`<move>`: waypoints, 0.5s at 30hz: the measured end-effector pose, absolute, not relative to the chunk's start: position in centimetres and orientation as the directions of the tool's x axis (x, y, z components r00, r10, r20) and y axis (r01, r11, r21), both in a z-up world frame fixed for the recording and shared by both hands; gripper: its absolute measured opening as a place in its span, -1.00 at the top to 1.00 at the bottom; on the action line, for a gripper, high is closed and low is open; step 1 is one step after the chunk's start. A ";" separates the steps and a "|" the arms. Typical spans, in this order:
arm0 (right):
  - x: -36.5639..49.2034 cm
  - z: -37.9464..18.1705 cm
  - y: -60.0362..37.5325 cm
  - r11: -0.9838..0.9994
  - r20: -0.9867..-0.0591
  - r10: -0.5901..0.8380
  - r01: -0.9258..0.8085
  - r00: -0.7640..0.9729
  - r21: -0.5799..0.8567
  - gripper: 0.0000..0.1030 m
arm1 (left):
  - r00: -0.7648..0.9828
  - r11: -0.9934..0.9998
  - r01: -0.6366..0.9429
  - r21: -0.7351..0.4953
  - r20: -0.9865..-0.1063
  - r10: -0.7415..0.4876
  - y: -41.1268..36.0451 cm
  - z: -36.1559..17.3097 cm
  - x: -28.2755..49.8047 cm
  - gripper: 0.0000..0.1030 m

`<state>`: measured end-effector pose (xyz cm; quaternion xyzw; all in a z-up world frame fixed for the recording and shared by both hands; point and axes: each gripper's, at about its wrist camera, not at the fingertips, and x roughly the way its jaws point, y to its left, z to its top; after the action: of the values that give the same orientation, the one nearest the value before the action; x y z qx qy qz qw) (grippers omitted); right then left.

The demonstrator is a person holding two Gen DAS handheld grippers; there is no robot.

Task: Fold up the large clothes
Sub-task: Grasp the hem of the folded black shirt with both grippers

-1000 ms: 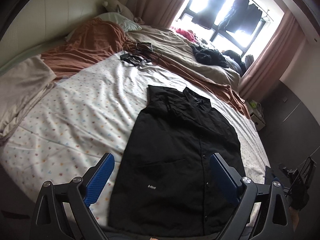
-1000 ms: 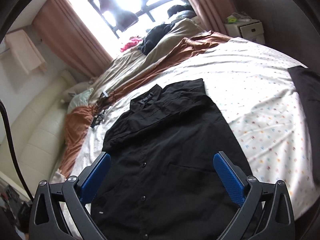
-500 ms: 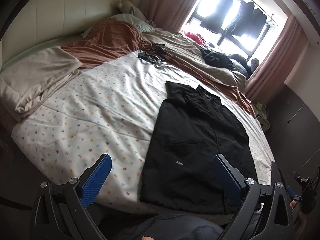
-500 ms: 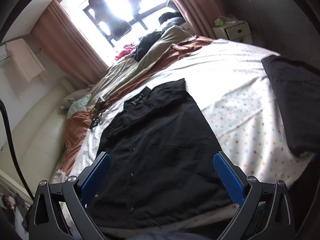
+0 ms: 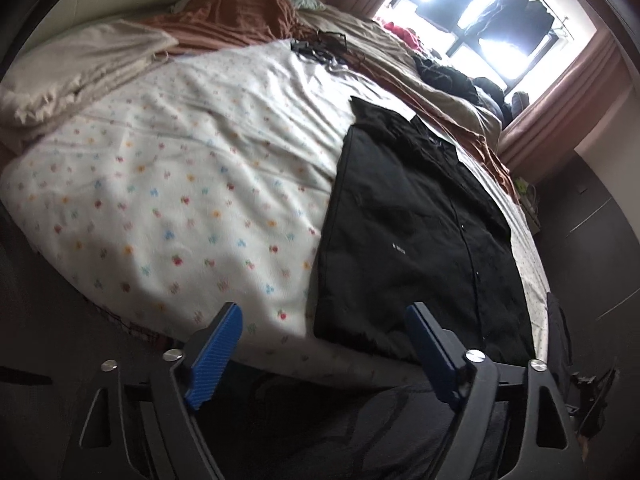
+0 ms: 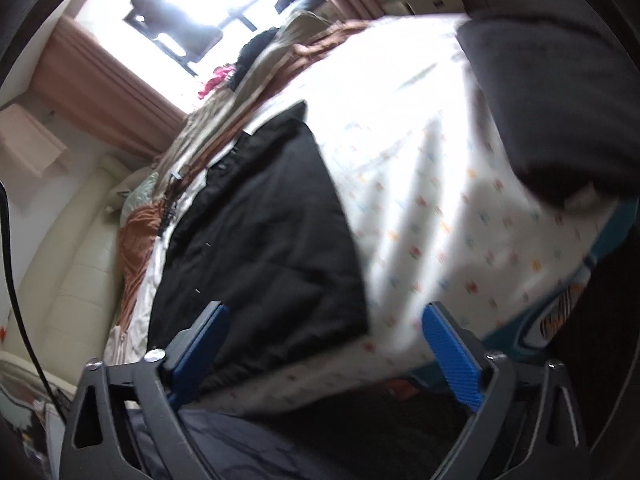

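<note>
A black button-up shirt [image 5: 416,232] lies flat on the white flower-print bed sheet [image 5: 180,200], its hem at the near bed edge. In the right wrist view the same shirt [image 6: 264,248] looks blurred. My left gripper [image 5: 324,340] hovers low before the bed's edge, near the shirt's left hem corner. Its blue-padded jaws are closing with nothing between them. My right gripper [image 6: 324,336] hangs by the shirt's right hem corner, its jaws likewise closing on nothing. Neither touches the cloth.
A second dark garment [image 6: 560,92] lies at the bed's right side. Beige bedding [image 5: 80,68] and a rust-brown blanket [image 5: 240,12] are piled at the head. Cables [image 5: 320,44] and dark clothes [image 5: 444,76] lie near the bright window [image 5: 492,12]. A person's dark trousers [image 5: 360,432] fill the bottom.
Both grippers have dropped and pulled back towards the bed's near edge, so the shirt's hem now sits just ahead of the fingers. Both pairs of jaws have narrowed a little.
</note>
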<state>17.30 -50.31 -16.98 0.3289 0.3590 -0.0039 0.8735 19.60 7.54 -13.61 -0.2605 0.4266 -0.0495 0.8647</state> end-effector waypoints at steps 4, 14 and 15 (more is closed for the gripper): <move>17.4 -19.4 -50.8 0.744 -0.635 0.285 0.253 0.718 0.619 -0.43 | 0.605 0.843 -0.135 -0.520 -0.717 -0.346 7.0 -15.3 20.0 -0.37; 19.3 -21.5 -50.2 0.700 -0.596 0.350 0.221 0.723 0.679 -0.20 | 0.556 0.779 -0.161 -0.606 -0.708 -0.436 6.8 -18.1 21.5 0.03; 19.6 -21.8 -50.1 0.693 -0.594 0.355 0.223 0.721 0.685 -0.20 | 0.553 0.775 -0.165 -0.611 -0.707 -0.440 6.8 -18.4 21.7 0.03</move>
<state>19.57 -50.13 -21.84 0.3898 0.3711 0.0392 0.8419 21.65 6.81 -18.40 -0.3251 0.4651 -0.0839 0.8191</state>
